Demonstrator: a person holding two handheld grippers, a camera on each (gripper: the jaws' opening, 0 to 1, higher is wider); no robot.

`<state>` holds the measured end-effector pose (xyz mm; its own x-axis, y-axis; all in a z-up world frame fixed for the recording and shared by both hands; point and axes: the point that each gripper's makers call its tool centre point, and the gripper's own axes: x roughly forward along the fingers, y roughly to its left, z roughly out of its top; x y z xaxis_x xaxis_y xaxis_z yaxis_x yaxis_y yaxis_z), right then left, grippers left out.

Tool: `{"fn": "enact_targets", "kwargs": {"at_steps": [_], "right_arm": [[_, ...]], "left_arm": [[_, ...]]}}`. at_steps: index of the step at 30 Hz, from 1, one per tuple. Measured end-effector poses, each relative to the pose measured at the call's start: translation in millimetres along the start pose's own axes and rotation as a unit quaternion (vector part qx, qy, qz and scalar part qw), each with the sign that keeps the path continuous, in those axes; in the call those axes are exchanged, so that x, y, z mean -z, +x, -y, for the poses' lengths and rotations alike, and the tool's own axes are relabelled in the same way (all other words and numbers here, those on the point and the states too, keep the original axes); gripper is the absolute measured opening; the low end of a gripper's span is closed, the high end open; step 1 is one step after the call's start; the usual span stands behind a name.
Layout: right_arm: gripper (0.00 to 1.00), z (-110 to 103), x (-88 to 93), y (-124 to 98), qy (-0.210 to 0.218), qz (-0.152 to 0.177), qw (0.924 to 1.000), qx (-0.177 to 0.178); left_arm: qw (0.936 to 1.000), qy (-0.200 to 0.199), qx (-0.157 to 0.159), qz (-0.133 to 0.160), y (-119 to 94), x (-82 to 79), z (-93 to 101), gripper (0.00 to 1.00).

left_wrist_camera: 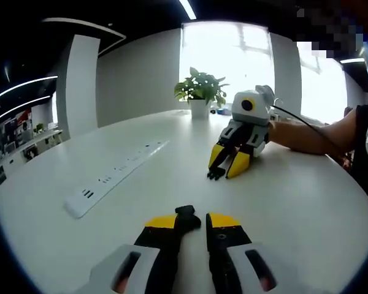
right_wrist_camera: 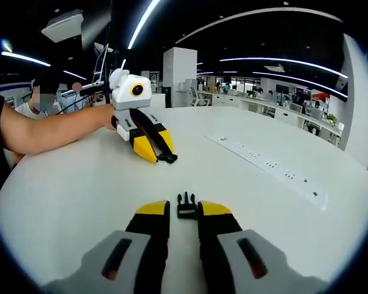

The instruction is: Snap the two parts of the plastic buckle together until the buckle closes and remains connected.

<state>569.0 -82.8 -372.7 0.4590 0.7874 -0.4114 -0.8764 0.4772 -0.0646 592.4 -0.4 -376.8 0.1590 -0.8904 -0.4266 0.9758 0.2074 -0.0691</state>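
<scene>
Between the tips of my left gripper [left_wrist_camera: 193, 219], at the bottom of the left gripper view, sits one black buckle part [left_wrist_camera: 185, 213], and the yellow-tipped jaws are shut on it. Across the white table [left_wrist_camera: 294, 208] my right gripper [left_wrist_camera: 224, 171] points down at the tabletop with a small black piece [left_wrist_camera: 215, 175] at its tips. In the right gripper view the right gripper [right_wrist_camera: 184, 208] is shut on the pronged black buckle part [right_wrist_camera: 186, 206]. Farther off lies the left gripper [right_wrist_camera: 165, 153], with its black part [right_wrist_camera: 170, 158] sticking out. The two parts are well apart.
A long white power strip [left_wrist_camera: 113, 177] [right_wrist_camera: 270, 165] lies on the table to one side. A potted plant [left_wrist_camera: 200, 92] stands at the far edge by the window. A person's forearm [left_wrist_camera: 313, 135] [right_wrist_camera: 49, 128] rests on the table behind each gripper.
</scene>
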Motion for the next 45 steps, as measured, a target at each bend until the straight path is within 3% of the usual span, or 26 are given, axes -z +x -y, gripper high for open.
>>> {"fn": "enact_targets", "kwargs": {"at_steps": [18, 45], "right_arm": [[0.14, 1, -0.5, 1, 0.001, 0.002, 1.0000, 0.001], [0.12, 2, -1.0, 2, -0.007, -0.001, 0.9999, 0.010]], "left_arm": [[0.9997, 0.000, -0.022, -0.008, -1, 2.2, -9.9, 0.15], [0.9996, 0.010, -0.026, -0.002, 1, 1.2, -10.5, 0.12]]}}
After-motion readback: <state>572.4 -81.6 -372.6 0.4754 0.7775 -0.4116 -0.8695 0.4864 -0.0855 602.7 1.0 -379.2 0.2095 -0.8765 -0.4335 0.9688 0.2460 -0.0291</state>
